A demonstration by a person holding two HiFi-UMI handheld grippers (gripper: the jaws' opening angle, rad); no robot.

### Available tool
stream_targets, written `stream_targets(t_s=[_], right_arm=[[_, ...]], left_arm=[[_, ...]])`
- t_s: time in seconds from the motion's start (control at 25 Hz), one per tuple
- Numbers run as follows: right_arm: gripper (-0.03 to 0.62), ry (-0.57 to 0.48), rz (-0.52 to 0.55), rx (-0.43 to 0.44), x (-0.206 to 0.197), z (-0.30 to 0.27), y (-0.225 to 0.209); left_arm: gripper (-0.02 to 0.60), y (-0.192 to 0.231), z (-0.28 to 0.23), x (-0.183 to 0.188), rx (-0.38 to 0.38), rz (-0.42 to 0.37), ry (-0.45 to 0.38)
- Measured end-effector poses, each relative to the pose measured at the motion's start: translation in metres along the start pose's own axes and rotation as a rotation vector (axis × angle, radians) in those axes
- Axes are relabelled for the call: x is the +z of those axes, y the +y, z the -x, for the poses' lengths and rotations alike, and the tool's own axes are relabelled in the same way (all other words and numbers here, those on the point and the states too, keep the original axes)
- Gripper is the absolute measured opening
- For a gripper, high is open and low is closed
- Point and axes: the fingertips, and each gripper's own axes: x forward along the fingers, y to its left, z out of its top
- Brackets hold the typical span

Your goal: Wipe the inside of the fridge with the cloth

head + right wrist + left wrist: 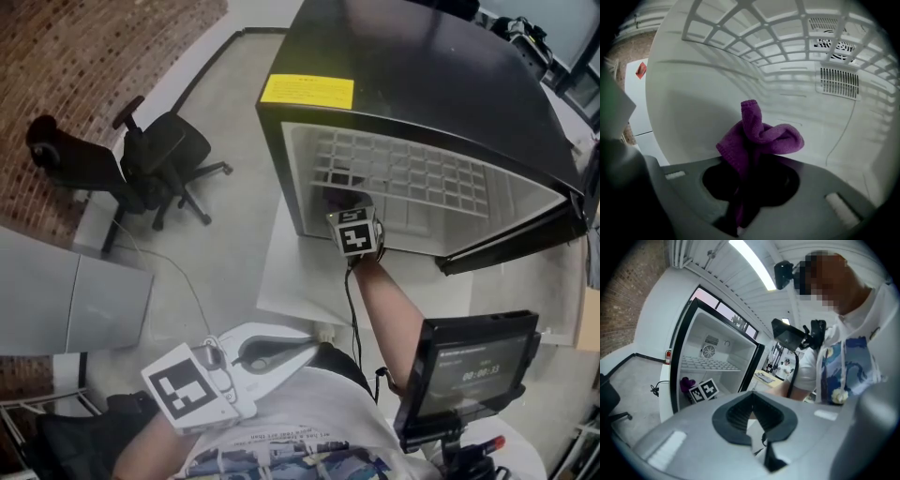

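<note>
Purple cloth (759, 136) held inside the fridge (422, 84).
The right gripper (750, 161) has its fingers clamped on the cloth below the wire shelf (787, 28). The left gripper (300, 349) is outside, fingers together and empty.

Head view bright, even, sharp at centre; I see soft sheen on black fridge (441, 84) top, edges bowed by wide lens. Left gripper view: ceiling light strip (752, 263) blown out, dark vignette round rim, left gripper (753, 401) body near lens soft. Right gripper view dimmer; wire shelf (787, 28) throws barred shadows on white wall; cloth (759, 136) sharp, right gripper (750, 168) dark, blurred.
</note>
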Motion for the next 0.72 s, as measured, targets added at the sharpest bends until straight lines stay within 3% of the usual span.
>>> stream_targets(t_s=[0.32,0.56,0.72], right_arm=[[0.078,-0.054,-0.047,0.073,0.016,0.003,0.023],[0.078,-0.093,-0.038,-0.030,0.014,0.034,-0.018],[0.078,-0.096,-0.042,-0.132,0.005,0.068,-0.061]], left_arm=[[0.006,-0.003,0.005,-0.006,-0.002,0.004,0.004],[0.006,-0.013,0.000,-0.011,-0.055,-0.005,0.022],[0.006,-0.025,-0.012,-0.012,-0.130,-0.026,0.047]])
